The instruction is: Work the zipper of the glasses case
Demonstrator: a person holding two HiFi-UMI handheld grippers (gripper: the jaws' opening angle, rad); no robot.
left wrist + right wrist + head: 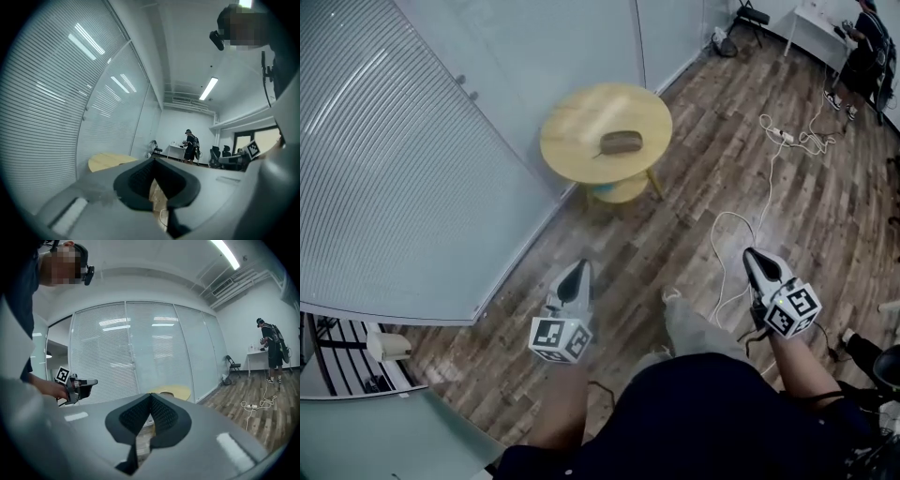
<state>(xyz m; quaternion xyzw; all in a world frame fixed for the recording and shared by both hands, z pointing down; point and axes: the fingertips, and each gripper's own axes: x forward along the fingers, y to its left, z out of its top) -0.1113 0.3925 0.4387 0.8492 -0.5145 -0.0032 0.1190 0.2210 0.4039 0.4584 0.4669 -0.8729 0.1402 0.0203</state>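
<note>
A dark brown glasses case (621, 142) lies on a small round yellow table (572, 141) near the glass wall, well ahead of both grippers. My left gripper (580, 269) is held at waist height at the lower middle, shut and empty. My right gripper (754, 255) is out to the right, also shut with nothing in it. In the left gripper view the jaws (153, 161) meet at their tips and the table's top (105, 161) shows to the left. The right gripper view has its closed jaws (150, 397) in front of the yellow table (176, 391), with the left gripper (79, 387) at the left.
A glass wall with blinds (403, 169) runs along the left. White cables and a power strip (783, 136) lie on the wooden floor at the right. Another person (867, 47) stands by a white desk (811, 28) at the far right. A folding chair (750, 17) stands at the back.
</note>
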